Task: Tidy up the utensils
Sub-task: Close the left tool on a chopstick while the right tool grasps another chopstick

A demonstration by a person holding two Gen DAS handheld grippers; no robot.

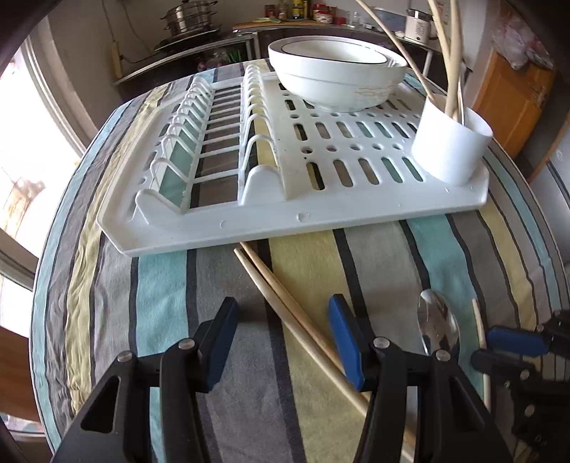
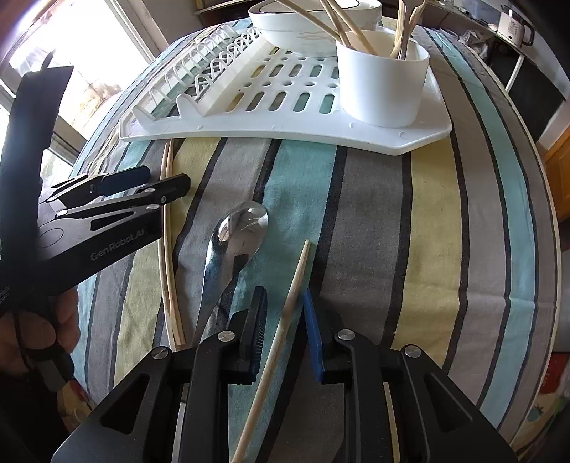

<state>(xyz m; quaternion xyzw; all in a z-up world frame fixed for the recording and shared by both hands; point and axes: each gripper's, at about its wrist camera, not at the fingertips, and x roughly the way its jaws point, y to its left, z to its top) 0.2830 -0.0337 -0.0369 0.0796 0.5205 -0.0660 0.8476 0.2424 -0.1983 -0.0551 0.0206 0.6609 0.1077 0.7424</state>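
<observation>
Chopstick (image 2: 285, 320), slim pale wood, lies on the striped cloth (image 2: 445, 213) between the right gripper (image 2: 283, 329) pads; contact seemingly not yet made, grasp pending. Chopstick pair (image 1: 285, 302) sits between the spread left gripper (image 1: 281, 342) pads, unheld. Steel spoon (image 2: 235, 242) between. Destination: white plastic cup (image 2: 383, 78) on the drying rack (image 2: 285, 131).

Spoon (image 2: 228, 256) handle disappears beneath the right gripper (image 2: 281, 320). Chopsticks in the white cup (image 2: 383, 76) run past the frame's top edge. Distant shelf jars (image 1: 302, 10) too small to identify.
</observation>
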